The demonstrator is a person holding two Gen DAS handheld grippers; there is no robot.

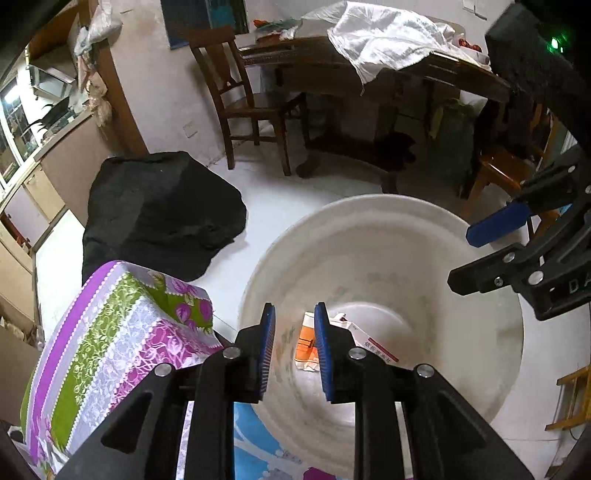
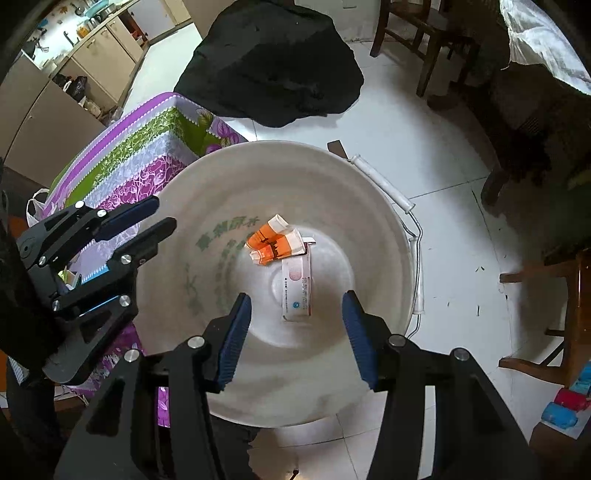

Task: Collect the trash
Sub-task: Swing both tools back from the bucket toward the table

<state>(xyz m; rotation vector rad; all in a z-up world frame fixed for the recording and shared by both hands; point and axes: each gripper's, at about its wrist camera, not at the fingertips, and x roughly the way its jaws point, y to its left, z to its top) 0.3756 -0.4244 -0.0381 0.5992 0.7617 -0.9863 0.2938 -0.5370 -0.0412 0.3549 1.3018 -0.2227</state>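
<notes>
A large white plastic bucket (image 2: 369,206) stands on the tiled floor. At its bottom lie a crumpled orange-and-white wrapper (image 2: 275,242) and a flat white carton with red print (image 2: 296,288). Both also show in the left wrist view, the wrapper (image 1: 306,341) and the carton (image 1: 369,339). My right gripper (image 2: 297,332) hangs open and empty over the bucket's mouth, above the carton. My left gripper (image 1: 294,347) is over the bucket's left rim, its jaws a narrow gap apart with nothing between them. Each gripper shows in the other's view, the left one (image 2: 140,225) and the right one (image 1: 484,254).
A low table with a purple-and-green floral cloth (image 1: 110,332) touches the bucket's left side. A black cloth heap (image 2: 273,62) lies on the floor behind. Wooden chairs (image 1: 243,99) and a dark table with a white cloth (image 1: 388,33) stand farther back. The bucket's wire handle (image 2: 391,192) hangs on its right.
</notes>
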